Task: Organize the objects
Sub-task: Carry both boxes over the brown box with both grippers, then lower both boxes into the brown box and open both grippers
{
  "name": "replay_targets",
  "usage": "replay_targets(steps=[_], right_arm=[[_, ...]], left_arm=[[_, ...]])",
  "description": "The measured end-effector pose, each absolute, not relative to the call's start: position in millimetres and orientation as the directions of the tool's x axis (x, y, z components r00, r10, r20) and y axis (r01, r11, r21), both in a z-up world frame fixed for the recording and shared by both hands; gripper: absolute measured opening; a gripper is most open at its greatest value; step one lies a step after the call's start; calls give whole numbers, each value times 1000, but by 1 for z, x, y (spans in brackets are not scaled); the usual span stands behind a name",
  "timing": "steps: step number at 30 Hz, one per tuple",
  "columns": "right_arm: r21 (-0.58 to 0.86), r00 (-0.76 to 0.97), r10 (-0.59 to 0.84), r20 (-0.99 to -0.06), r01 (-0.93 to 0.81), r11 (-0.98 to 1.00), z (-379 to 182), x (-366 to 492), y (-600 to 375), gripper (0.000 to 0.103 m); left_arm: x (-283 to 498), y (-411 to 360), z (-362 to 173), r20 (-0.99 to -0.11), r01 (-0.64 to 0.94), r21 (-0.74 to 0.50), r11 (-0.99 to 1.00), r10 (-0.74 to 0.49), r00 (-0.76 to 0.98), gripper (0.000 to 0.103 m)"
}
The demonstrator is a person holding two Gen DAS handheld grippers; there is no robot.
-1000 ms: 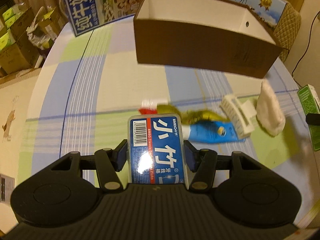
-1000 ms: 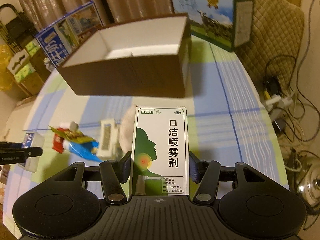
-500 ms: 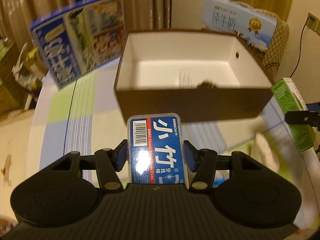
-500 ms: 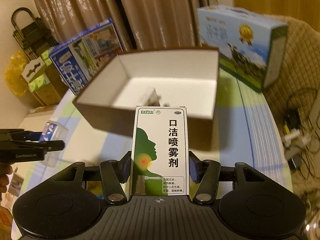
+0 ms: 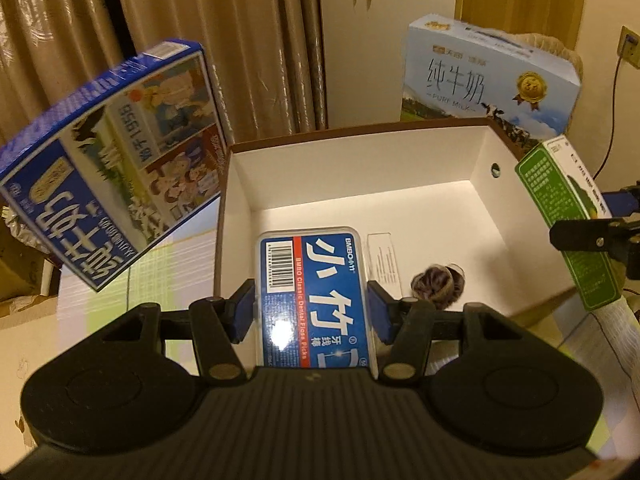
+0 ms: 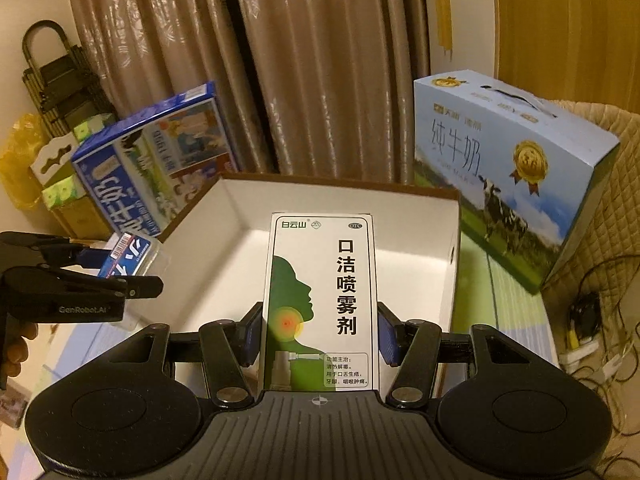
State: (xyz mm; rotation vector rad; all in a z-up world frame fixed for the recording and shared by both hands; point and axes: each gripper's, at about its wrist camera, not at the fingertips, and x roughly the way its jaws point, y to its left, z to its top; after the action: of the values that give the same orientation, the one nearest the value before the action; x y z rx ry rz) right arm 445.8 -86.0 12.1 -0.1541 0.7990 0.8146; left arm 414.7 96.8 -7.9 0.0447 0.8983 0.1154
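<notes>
You are clamping the blue floss-pick case (image 5: 314,294) in your left gripper (image 5: 312,314) and the green-and-white spray box (image 6: 320,300) in your right gripper (image 6: 320,334), holding both over the open brown box (image 5: 486,152), where 1 dark hair tie (image 5: 436,282) is lying.
</notes>
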Motion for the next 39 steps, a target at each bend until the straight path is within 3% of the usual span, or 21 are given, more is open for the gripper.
replay_targets(steps=[16, 29, 32, 39], right_arm=[[129, 376, 456, -806, -641, 757, -48, 501, -50, 52], [87, 374, 413, -830, -646, 759, -60, 508, -45, 52], [77, 374, 407, -833, -651, 755, -61, 507, -43, 52], [16, 385, 374, -844, -678, 735, -65, 504, -36, 53]], left_arm=[[489, 106, -80, -902, -35, 83, 996, 90, 421, 53], [501, 104, -103, -926, -31, 87, 996, 93, 367, 54], [501, 106, -105, -924, -38, 94, 995, 102, 369, 66], [494, 109, -99, -919, -45, 72, 996, 84, 386, 66]])
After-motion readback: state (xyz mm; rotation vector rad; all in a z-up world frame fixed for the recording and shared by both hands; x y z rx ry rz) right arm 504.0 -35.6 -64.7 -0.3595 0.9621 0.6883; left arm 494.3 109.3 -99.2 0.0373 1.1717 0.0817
